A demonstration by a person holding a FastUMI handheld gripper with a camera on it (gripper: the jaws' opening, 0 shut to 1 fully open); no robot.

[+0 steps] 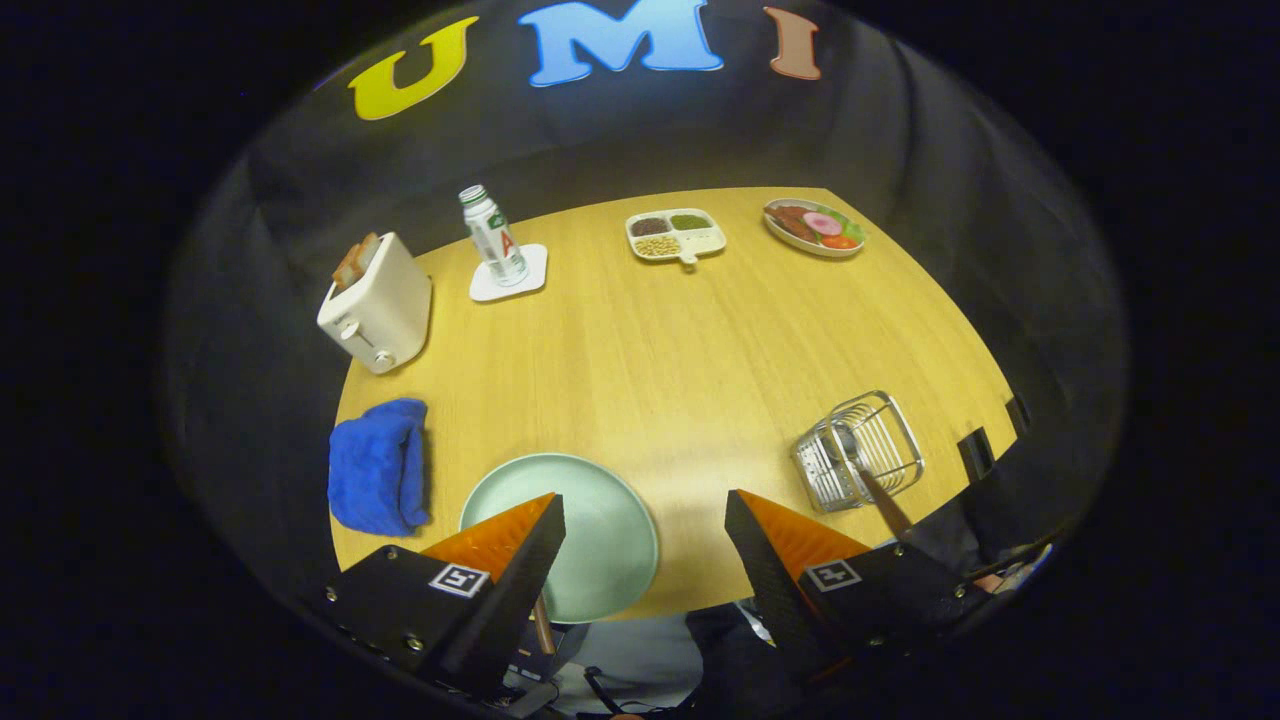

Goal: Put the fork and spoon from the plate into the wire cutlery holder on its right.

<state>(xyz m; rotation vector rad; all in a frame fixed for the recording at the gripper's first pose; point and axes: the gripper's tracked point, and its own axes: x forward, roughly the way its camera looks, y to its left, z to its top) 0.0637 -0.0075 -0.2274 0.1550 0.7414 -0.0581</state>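
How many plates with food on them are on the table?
2: the divided tray at the table's far side, and the oval food plate beside it, both far beyond the open gripper.

The tongs point(645, 520) hang open and empty above the green plate point(600, 520), wire cutlery holder point(858, 450) beyond.

Toaster point(375, 308) with bread, bottle point(493, 235) on white coaster point(509, 273), blue cloth point(379, 465), divided dish point(676, 235) — perhaps grains — plated food point(814, 227)

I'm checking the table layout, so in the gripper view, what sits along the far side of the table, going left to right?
Toaster → water bottle on a white coaster → divided snack tray → plate of food. The claw hangs open over the near edge.
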